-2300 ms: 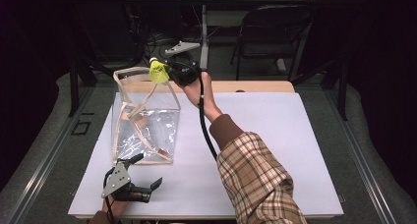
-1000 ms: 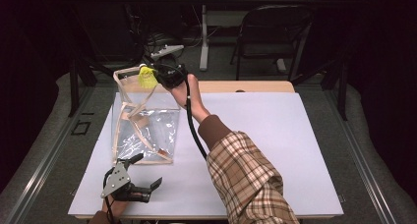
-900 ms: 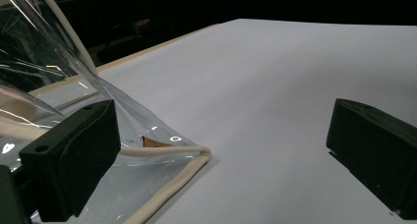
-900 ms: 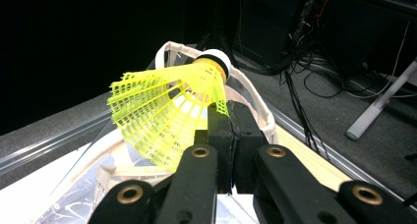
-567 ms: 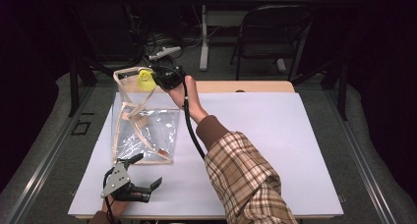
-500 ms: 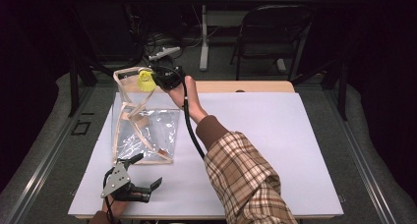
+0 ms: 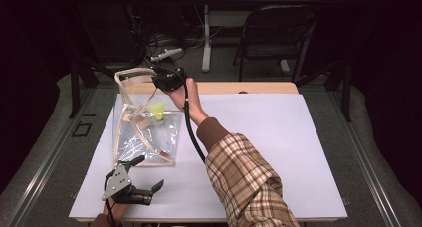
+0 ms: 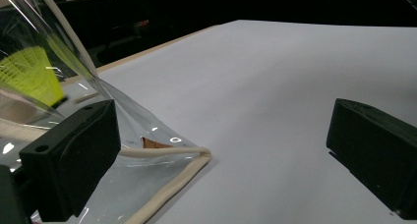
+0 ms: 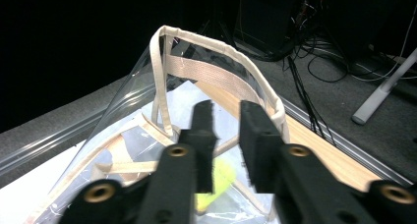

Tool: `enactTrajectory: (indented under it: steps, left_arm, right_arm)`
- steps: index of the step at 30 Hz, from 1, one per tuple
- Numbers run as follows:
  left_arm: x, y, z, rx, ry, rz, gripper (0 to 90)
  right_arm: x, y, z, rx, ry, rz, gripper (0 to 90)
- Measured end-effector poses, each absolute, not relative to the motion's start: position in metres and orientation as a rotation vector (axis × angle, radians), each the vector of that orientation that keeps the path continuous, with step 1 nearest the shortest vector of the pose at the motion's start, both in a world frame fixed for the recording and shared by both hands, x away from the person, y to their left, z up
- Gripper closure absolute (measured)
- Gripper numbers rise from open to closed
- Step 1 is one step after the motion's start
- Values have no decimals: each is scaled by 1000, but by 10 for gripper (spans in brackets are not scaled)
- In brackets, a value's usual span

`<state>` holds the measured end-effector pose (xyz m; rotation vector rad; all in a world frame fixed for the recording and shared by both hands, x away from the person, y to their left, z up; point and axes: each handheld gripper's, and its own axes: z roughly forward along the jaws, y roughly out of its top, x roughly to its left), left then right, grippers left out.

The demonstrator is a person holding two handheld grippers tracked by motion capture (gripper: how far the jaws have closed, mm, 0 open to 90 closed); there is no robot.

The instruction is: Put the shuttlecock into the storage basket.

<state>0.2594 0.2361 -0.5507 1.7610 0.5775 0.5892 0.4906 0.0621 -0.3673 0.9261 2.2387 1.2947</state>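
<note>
A clear plastic bag (image 7: 144, 137) with beige trim stands open on the white tabletop (image 7: 298, 147) at the left. A yellow shuttlecock (image 7: 158, 110) lies inside it, in its upper part. My right gripper (image 7: 160, 81) hovers over the bag's mouth. Its jaws stand slightly apart with nothing between them, and the shuttlecock (image 9: 223, 177) shows below them, beneath the bag's rim (image 9: 216, 44). My left gripper (image 7: 148, 173) rests open at the table's front left. The bag's bottom corner trim (image 8: 167, 184) lies by its left jaw, and the shuttlecock (image 8: 32, 74) shows through the plastic.
A person's plaid sleeve (image 7: 244, 177) reaches across the middle of the table, and a black cable (image 7: 191, 132) trails along the forearm. A folding chair (image 7: 278, 33) and floor cables (image 7: 159, 43) sit behind the table. A wooden strip (image 7: 249, 87) borders the far edge.
The right gripper carried the shuttlecock left over the bag's mouth and let it go. The shuttlecock has dropped into the bag. The left gripper has stayed put.
</note>
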Motion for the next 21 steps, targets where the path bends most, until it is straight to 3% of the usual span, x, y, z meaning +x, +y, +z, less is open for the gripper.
enactTrajectory:
  steps: [15,21]
  left_arm:
    - [260,236,-551,1764,585,593,0]
    - [261,235,-551,1766,590,599,0]
  right_arm:
    - [477,25,-366,885,2304,1359,362]
    - [470,6,-369,873,2310,1371,254]
